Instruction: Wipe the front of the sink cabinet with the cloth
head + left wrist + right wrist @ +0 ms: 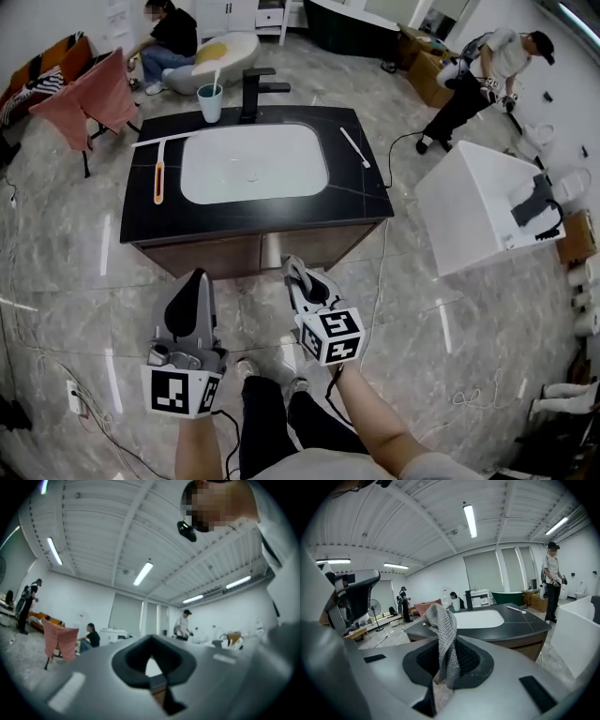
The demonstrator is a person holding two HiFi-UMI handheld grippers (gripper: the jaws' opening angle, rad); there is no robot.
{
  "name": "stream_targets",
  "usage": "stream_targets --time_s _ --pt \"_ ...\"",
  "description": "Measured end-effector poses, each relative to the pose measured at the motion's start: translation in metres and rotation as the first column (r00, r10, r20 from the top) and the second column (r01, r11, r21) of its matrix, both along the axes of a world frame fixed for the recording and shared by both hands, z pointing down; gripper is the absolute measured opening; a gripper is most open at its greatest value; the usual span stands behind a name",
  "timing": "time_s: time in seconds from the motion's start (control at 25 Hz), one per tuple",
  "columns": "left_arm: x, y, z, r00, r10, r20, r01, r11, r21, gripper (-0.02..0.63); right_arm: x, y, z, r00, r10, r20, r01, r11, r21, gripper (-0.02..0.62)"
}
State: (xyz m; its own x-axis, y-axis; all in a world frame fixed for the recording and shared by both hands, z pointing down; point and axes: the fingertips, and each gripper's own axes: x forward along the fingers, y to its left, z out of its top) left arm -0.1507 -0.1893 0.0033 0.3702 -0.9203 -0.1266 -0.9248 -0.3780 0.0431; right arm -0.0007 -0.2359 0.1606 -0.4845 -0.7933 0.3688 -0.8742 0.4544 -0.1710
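The sink cabinet has a black countertop point(155, 220), a white basin point(253, 164) and a brown wooden front point(248, 251); it also shows in the right gripper view point(520, 641). My right gripper point(300, 279) point(449, 660) is shut on a grey knitted cloth point(295, 272) point(443, 630), which sticks up out of the jaws. It hovers just short of the cabinet front, near its middle. My left gripper point(194, 283) point(152, 660) is shut with nothing in it, lower left of the cabinet front and tilted up towards the ceiling.
On the countertop stand a black faucet point(253, 94) and a cup point(210, 101), with an orange-handled tool point(158, 180) at left and a white stick point(355, 147) at right. A white box point(478, 206) stands to the right. Cables point(380, 262) and a socket point(75, 396) lie on the floor. People work at the back.
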Motion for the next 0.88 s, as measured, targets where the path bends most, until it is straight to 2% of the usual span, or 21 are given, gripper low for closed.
stream_targets --time_s 0.32,0.48,0.64,0.88 --pt "-0.012 -0.046 0.044 0.995 0.097 -0.005 -0.097 0.995 -0.008 0.006 -0.022 -0.04 0.048 0.997 0.042 -0.069 -0.042 0.999 -0.011 0.04" --pt "-0.006 -0.051 0.068 0.995 0.102 0.006 -0.102 0.995 -0.004 0.006 -0.029 -0.048 0.082 0.991 -0.028 -0.134 0.027 1.0 -0.009 0.035" --pt "0.002 -0.055 0.102 0.996 0.092 -0.008 -0.092 0.996 0.0 0.006 -0.033 -0.057 0.111 0.988 -0.086 -0.126 0.086 0.996 -0.007 0.031" --pt "0.023 -0.054 0.159 0.996 0.086 -0.012 -0.086 0.996 0.02 0.006 -0.022 -0.07 0.151 0.989 -0.055 -0.139 0.061 0.997 0.045 0.032"
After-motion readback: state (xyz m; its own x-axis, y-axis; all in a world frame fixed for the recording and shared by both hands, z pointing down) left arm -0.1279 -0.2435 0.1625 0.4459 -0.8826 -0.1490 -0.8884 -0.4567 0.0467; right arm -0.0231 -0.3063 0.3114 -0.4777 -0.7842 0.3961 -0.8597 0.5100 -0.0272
